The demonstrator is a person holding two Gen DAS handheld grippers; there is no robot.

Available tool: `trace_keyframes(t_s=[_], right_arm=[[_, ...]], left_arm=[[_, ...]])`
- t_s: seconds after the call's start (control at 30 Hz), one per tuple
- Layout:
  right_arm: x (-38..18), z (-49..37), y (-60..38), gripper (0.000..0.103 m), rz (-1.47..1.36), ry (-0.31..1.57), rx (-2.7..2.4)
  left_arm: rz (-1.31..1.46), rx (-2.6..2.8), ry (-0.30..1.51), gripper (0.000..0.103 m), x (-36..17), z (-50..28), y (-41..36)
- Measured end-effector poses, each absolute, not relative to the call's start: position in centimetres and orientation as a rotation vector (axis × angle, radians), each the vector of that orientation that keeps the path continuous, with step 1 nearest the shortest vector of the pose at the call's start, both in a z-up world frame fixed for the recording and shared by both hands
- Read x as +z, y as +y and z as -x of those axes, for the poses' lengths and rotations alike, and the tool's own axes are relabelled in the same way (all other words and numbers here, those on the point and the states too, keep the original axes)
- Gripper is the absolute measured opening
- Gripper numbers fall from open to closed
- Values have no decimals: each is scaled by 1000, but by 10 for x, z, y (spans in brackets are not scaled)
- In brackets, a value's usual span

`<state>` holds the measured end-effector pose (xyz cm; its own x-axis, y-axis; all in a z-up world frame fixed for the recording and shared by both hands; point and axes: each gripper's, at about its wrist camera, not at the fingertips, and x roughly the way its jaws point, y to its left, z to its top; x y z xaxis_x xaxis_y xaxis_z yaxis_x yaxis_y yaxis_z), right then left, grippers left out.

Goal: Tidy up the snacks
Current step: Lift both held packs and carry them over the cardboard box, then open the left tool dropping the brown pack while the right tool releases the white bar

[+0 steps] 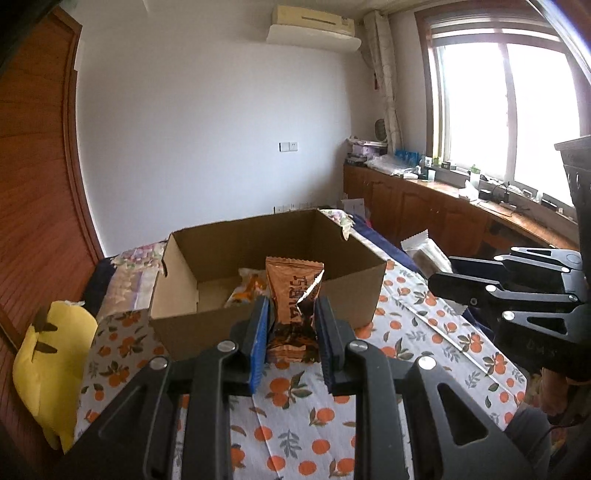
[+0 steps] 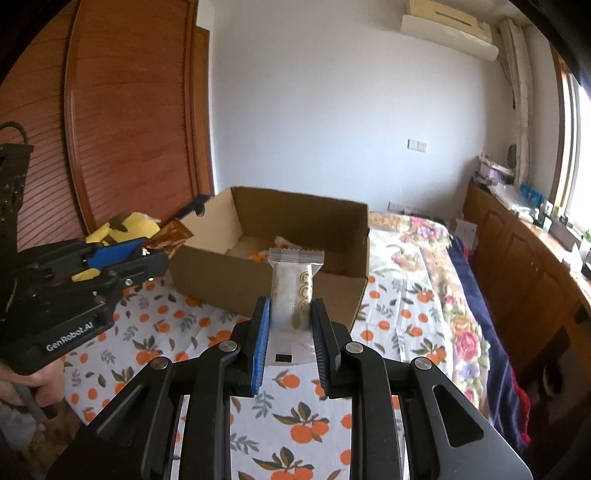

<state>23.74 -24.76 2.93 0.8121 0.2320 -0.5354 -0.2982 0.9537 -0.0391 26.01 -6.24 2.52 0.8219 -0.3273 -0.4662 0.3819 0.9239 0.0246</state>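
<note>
- Orange-print cloth (image 1: pixel 295 417) spread underneath, near edge to far.
- Left gripper (image 1: pixel 291 325) clenched on a crinkled brown snack packet (image 1: pixel 293 295), held upright just before the box.
- Right gripper (image 2: pixel 290 325) clamped on a white wrapped snack bar (image 2: pixel 293 291), also upright.
- Open cardboard box (image 1: pixel 258 317) beyond, with an orange-yellow packet (image 1: pixel 245 291) inside.
- Yellow plush (image 1: pixel 51 362) off left; wooden cabinet (image 1: pixel 424 206) beneath the window farther back.

Bedsheet (image 1: pixel 295 417): orange-fruit print, spread on the bed.
Yellow plush (image 1: pixel 48 365): at the bed's left edge.
Air conditioner (image 1: pixel 314 27): high on the wall.
Window (image 1: pixel 506 110): bright.
</note>
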Motion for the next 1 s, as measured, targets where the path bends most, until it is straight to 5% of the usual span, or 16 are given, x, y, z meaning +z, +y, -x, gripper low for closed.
trace_keyframes(t_s=[1.0], right_arm=[[-10,-361,-210,21,192,596,324]], left_arm=[[26,-317,541,23,-31,-399,-19]])
